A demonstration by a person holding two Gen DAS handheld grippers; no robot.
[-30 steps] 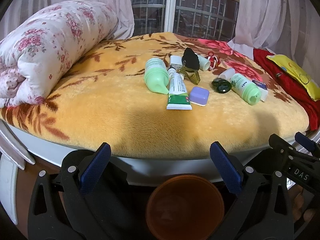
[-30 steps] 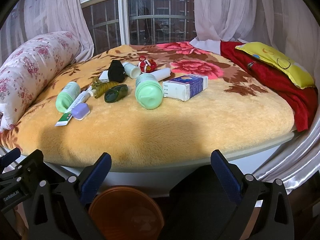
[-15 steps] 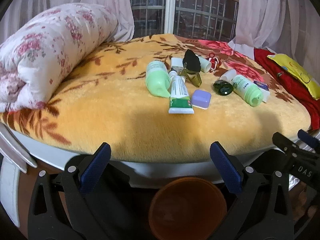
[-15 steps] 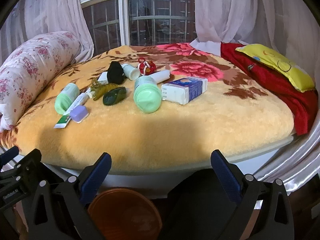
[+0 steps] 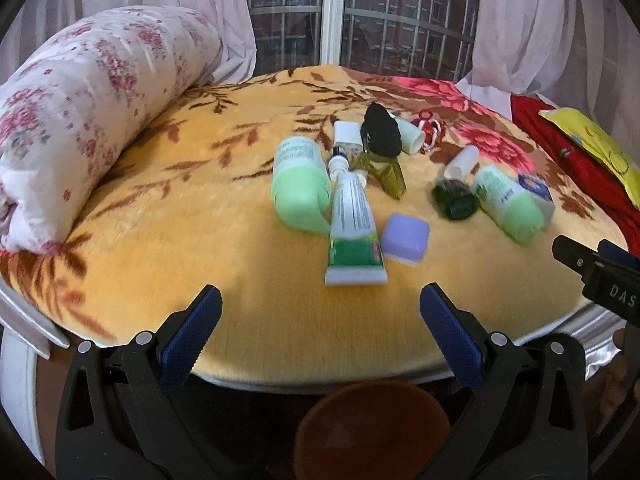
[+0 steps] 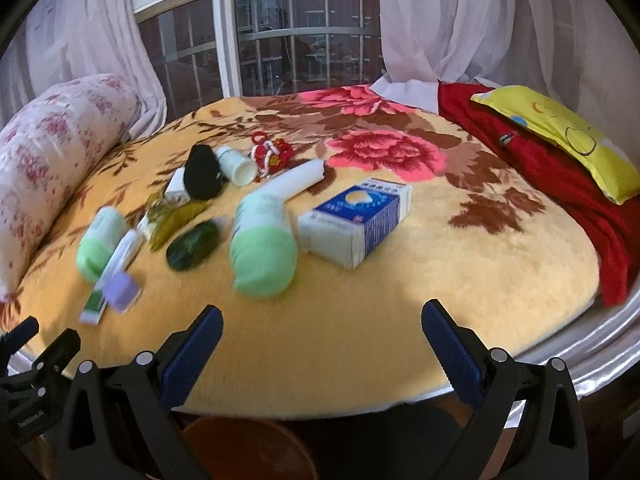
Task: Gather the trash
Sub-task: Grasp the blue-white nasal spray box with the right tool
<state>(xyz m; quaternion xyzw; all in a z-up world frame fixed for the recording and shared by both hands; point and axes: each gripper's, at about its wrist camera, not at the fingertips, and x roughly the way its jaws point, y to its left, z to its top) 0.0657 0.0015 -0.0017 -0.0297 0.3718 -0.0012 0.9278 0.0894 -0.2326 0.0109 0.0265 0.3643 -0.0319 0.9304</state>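
Note:
Trash lies on a yellow flowered blanket (image 5: 180, 220) on a round bed. In the left wrist view I see a green bottle (image 5: 300, 188), a toothpaste tube (image 5: 354, 232), a purple case (image 5: 405, 238), a dark green bottle (image 5: 454, 198) and a second green bottle (image 5: 506, 204). In the right wrist view that bottle (image 6: 262, 248) lies beside a blue and white box (image 6: 356, 220). An orange bin (image 5: 372, 432) stands on the floor below the bed edge. My left gripper (image 5: 320, 316) and right gripper (image 6: 322, 328) are open and empty over the near edge.
A rolled floral quilt (image 5: 80, 112) lies at the left. A red cloth (image 6: 560, 184) and a yellow pillow (image 6: 560, 132) lie at the right. A black object (image 6: 202, 172), a white tube (image 6: 296, 180) and a red ornament (image 6: 272, 154) lie further back. Window and curtains behind.
Both grippers have moved up and forward toward the bed. The trash items look nearer and the bin has dropped lower in both views.

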